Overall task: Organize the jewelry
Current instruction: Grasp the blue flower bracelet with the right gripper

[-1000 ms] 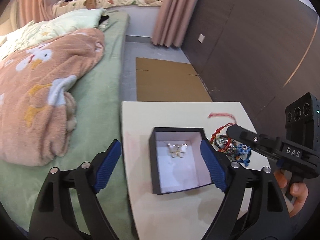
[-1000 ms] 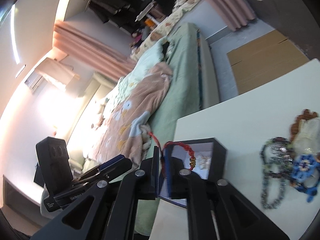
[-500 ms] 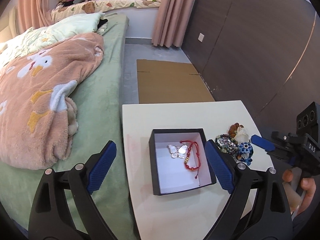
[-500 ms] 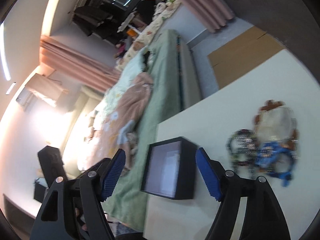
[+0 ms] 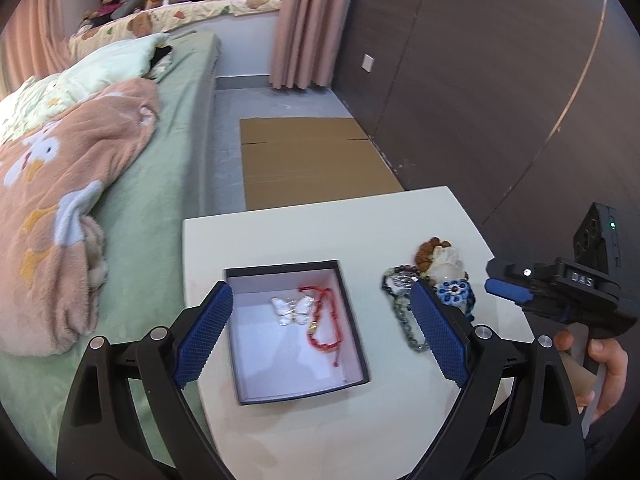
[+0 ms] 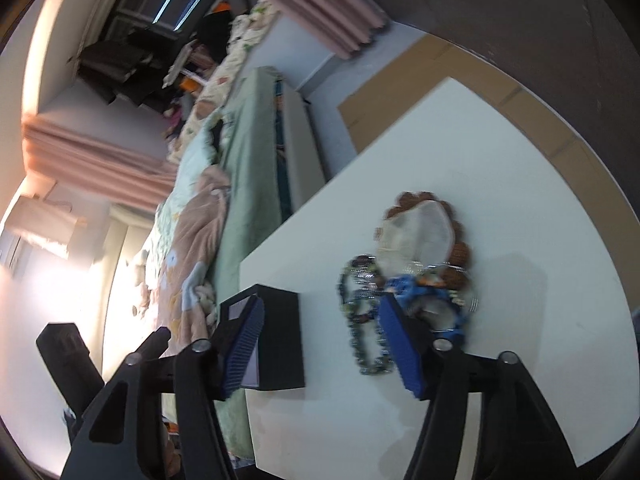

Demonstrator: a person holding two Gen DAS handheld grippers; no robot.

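While the white table (image 5: 304, 236) carries the black box (image 5: 352, 316), both the left gripper (image 5: 320, 336) and right gripper (image 6: 320, 344) gape wide, empty; inside lie a butterfly brooch (image 5: 291, 309) and red bracelet (image 5: 322, 326), with the bead pile (image 5: 430, 284) just beside the box.

A white worktop (image 5: 320, 240) stands just beside a bed (image 5: 160, 184) covered in a green sheet. On the bed lies a peach fleece blanket (image 5: 56, 184) with white animal shapes and a pale pillow (image 5: 116, 58). The floor (image 5: 276, 100) is grey, with a flattened cardboard sheet (image 5: 312, 160) lying on it beyond the worktop. A dark wood-panelled wall (image 5: 480, 80) runs along the right — a light switch plate (image 5: 368, 63) sits on it. Pink curtains (image 5: 308, 20) hang at the far end, beside a cluttered ledge (image 5: 180, 4). Bright light washes in at the left of the right wrist view.
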